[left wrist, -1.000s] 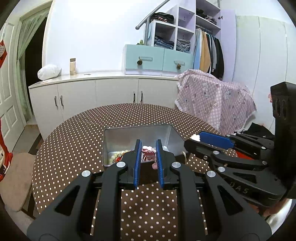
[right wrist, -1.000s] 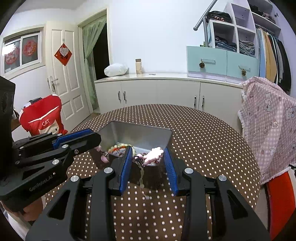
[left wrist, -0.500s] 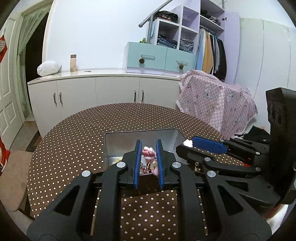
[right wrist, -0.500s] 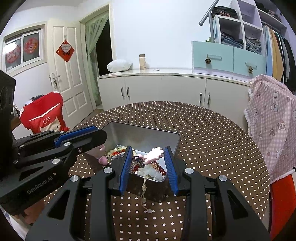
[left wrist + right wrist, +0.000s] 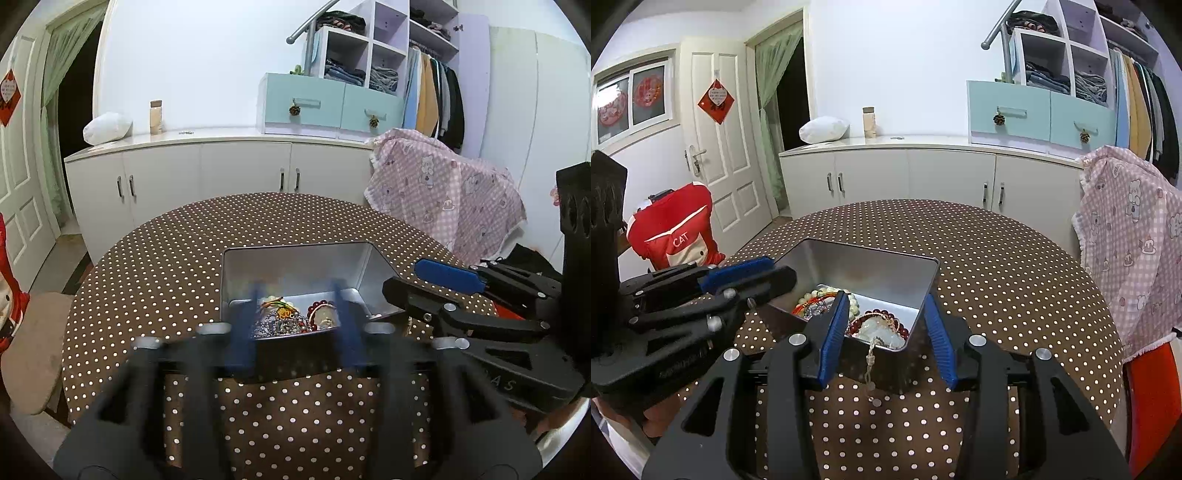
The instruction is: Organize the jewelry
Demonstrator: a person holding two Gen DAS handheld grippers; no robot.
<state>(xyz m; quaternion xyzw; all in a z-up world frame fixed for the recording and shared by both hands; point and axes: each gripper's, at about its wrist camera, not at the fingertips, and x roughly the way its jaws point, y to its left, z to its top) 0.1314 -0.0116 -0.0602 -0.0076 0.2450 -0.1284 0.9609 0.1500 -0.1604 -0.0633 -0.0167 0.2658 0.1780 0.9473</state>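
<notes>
A silver metal tin (image 5: 295, 266) (image 5: 864, 269) stands open on the brown dotted table and holds several bead bracelets and necklaces (image 5: 291, 317) (image 5: 875, 321). A cord (image 5: 870, 362) hangs over its near rim. My left gripper (image 5: 295, 295) is open and empty, blurred, with its fingers on either side of the tin's near end. My right gripper (image 5: 886, 306) is open and empty over the tin's near right corner. The right gripper shows at the right in the left wrist view (image 5: 436, 280). The left gripper shows at the left in the right wrist view (image 5: 750, 273).
The round table (image 5: 997, 266) has a brown polka-dot cloth. A chair with a pink checked cover (image 5: 1134, 251) stands at its right, a red "CAT" cushion (image 5: 676, 236) at its left. White cabinets (image 5: 207, 173) line the far wall.
Both grippers have opened wide. The pink piece that each held between its fingers is no longer there. The tin's contents now show between the fingers.
</notes>
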